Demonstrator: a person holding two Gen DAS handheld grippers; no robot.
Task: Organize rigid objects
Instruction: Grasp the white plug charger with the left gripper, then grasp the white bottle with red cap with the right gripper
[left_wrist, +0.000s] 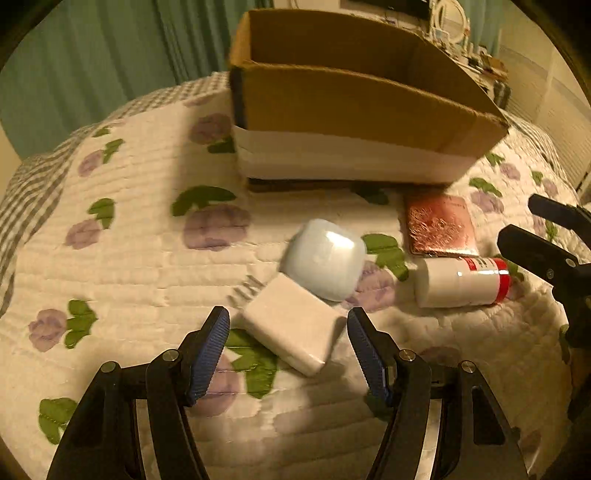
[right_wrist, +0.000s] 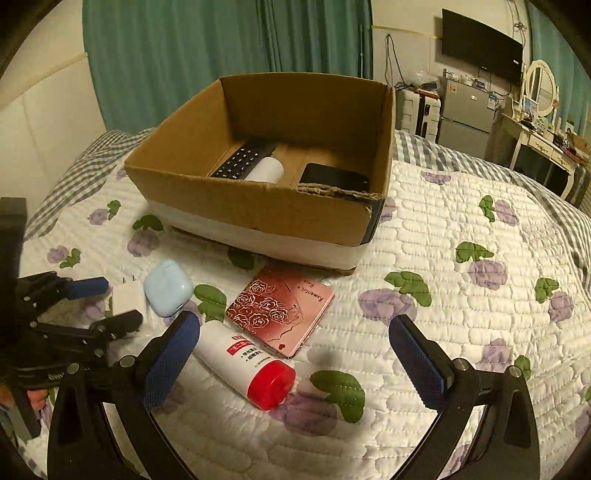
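Observation:
A cardboard box (right_wrist: 266, 206) stands on the bed and holds a black remote (right_wrist: 242, 160), a white cylinder (right_wrist: 266, 170) and a black phone (right_wrist: 334, 178). In front of it lie a white charger block (left_wrist: 291, 326), a pale blue earbud case (left_wrist: 323, 258), a pink rose-pattern box (left_wrist: 439, 225) and a white bottle with a red cap (left_wrist: 461, 282). My left gripper (left_wrist: 288, 347) is open with the charger between its fingers. My right gripper (right_wrist: 295, 363) is open just above the bottle (right_wrist: 243, 363); it shows at the right edge of the left wrist view (left_wrist: 532, 230).
The quilted floral bedspread (right_wrist: 461, 295) stretches to the right of the box. Green curtains (right_wrist: 221, 55) hang behind the bed. A fridge (right_wrist: 469, 114), a wall TV (right_wrist: 480, 44) and a dressing table with a mirror (right_wrist: 543, 122) stand at the far right.

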